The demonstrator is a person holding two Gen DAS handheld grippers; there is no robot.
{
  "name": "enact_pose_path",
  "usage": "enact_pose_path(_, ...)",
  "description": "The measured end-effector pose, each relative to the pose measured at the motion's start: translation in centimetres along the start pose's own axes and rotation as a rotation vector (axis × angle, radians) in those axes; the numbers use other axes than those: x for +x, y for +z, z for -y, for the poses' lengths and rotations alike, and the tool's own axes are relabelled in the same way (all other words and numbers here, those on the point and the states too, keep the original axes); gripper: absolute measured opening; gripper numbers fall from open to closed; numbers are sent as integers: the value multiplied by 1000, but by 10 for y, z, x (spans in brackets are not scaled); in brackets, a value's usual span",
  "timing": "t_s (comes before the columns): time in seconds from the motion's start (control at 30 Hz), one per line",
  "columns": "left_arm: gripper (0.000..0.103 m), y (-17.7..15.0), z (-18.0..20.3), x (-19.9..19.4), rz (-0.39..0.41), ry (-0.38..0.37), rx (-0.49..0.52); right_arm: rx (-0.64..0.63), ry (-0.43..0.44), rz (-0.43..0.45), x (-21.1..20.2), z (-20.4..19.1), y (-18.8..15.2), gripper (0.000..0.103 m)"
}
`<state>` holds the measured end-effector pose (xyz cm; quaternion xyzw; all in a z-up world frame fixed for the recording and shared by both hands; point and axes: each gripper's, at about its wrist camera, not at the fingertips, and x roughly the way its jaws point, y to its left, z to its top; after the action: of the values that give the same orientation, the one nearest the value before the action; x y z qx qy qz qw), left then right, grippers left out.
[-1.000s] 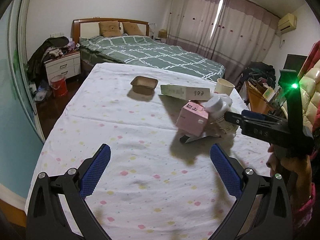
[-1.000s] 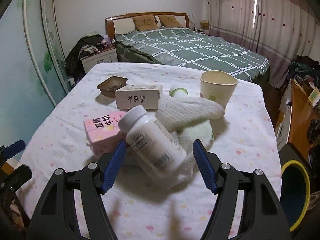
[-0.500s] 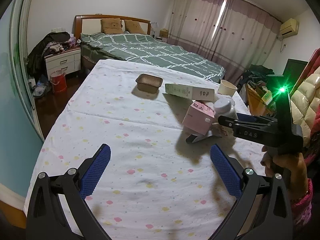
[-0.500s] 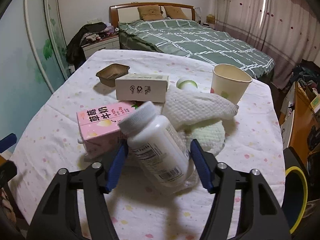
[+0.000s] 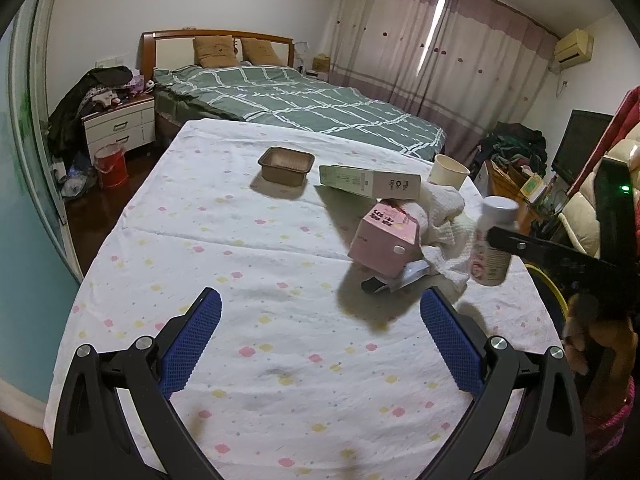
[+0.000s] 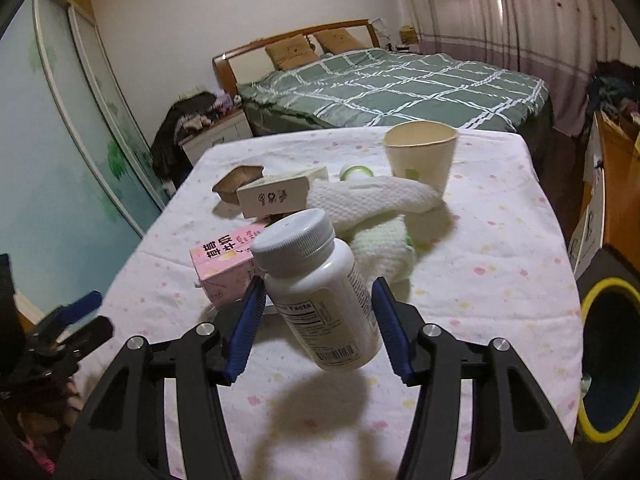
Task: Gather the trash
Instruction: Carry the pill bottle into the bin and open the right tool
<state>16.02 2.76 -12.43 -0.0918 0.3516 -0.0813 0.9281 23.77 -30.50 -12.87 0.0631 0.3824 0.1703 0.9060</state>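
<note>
In the centre of the right wrist view, the right gripper (image 6: 318, 322) has the white plastic pill bottle with a ribbed white cap (image 6: 316, 288) between its blue pads; the jaws are closing on it, and the bottle hangs tilted above its own shadow on the white tablecloth with small coloured flowers (image 6: 500, 280), so it seems already lifted. The left gripper (image 5: 320, 338), at the bottom of the left wrist view, stands wide apart with nothing between its fingers. At the right edge of the right wrist view a dark bin with a yellow rim (image 6: 608, 364) waits below the table – I judge it the place for the trash. The main risk is that the smooth round bottle, gripped low on its body and leaning, rotates or slips out during the carry, because the pads hold only a narrow band of it. A second risk – the sweep towards the bin may catch the white knitted cloth (image 6: 376, 200) or the pink milk carton (image 6: 224, 268), which lie just behind the bottle, and drag them off the table.
</note>
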Motion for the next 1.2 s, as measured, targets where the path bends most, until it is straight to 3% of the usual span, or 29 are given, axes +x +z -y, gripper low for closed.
enact_pose_path(0.1,98,1,6,4,-7,-10,12,38,21,13,-16,12,-3,53)
enact_pose_path(0.37,98,2,28,17,-35,-34,56,119,-21,49,-54,54,-18,53)
enact_pose_path(0.7,98,3,56,35,-65,-63,109,375,-294,115,-105,187,-53,53)
enact_pose_path(0.9,98,7,67,45,-72,-71,124,469,-435,78,-103,251,-77,53)
enact_pose_path(1.2,98,15,65,68,-99,-74,120,525,-508,-10,-74,291,-95,54)
